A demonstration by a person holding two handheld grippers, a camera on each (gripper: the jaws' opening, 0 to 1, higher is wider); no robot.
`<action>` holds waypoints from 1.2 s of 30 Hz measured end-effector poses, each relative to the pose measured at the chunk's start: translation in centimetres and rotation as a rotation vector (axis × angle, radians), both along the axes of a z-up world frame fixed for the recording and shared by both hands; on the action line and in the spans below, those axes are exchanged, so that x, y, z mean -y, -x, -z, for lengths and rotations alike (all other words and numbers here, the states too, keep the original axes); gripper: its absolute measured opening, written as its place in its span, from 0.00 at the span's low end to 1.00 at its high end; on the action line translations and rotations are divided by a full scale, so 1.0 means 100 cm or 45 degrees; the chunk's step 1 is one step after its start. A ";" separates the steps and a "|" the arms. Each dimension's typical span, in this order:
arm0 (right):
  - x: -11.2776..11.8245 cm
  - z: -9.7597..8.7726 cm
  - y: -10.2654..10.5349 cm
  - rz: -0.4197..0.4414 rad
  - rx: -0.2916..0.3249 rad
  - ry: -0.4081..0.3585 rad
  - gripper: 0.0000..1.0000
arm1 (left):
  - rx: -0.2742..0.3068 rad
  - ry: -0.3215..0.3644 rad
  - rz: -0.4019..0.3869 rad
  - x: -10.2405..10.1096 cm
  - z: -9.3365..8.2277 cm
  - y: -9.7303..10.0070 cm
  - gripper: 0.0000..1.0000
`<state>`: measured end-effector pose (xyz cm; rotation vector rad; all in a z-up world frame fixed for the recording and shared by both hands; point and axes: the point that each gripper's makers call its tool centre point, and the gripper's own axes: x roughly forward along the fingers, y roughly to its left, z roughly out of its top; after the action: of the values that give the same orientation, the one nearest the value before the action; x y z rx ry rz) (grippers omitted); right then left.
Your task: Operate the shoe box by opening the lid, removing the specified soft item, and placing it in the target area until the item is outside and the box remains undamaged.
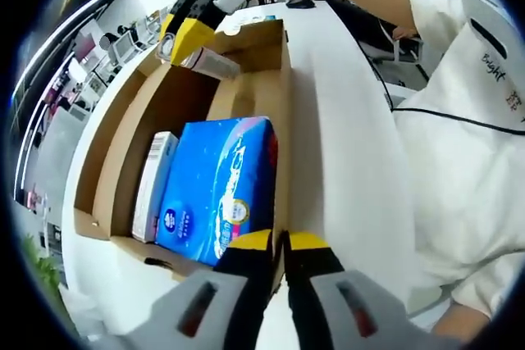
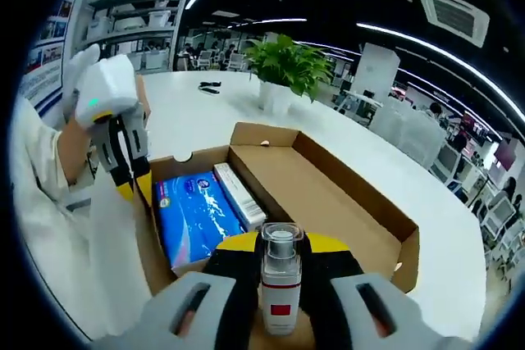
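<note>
An open cardboard shoe box (image 1: pixel 115 141) lies on a white table (image 1: pixel 344 137), its lid folded back flat beside it. Inside lie a soft blue tissue pack (image 1: pixel 217 186) and a narrow white carton (image 1: pixel 153 186). My left gripper (image 1: pixel 281 245) is shut on the box's near side wall. My right gripper (image 2: pixel 280 256) is shut on a small white bottle (image 2: pixel 280 293) with a clear cap, held over the box. In the left gripper view, the right gripper (image 1: pixel 193 38) and bottle (image 1: pixel 215 63) hang over the box's far end. The right gripper view shows the left gripper (image 2: pixel 131 174) at the box (image 2: pixel 353 186) beside the tissue pack (image 2: pixel 197 223).
A potted green plant (image 2: pixel 287 67) and a small dark object (image 2: pixel 210 86) stand on the table (image 2: pixel 205 112) beyond the box. The person's white sleeve and body (image 1: pixel 467 120) are close on the right. Office desks and chairs fill the background.
</note>
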<state>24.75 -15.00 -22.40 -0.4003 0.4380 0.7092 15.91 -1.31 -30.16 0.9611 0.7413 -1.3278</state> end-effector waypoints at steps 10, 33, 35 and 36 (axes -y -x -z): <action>0.000 -0.006 -0.001 0.029 0.045 -0.120 0.18 | -0.009 0.030 0.004 0.001 -0.001 0.001 0.05; 0.020 -0.043 0.024 0.193 0.289 -0.427 0.18 | -0.050 -0.052 0.014 0.001 0.004 0.003 0.02; 0.024 -0.047 0.028 0.213 0.339 -0.452 0.18 | -0.042 -0.052 0.016 0.001 0.004 0.003 0.02; 0.026 -0.047 0.032 0.214 0.350 -0.454 0.18 | -0.041 -0.051 0.015 0.001 0.004 0.003 0.03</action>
<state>21.58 -17.57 -17.70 -0.1188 0.0794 0.5451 15.61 -1.37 -30.52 0.9792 0.7904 -1.3462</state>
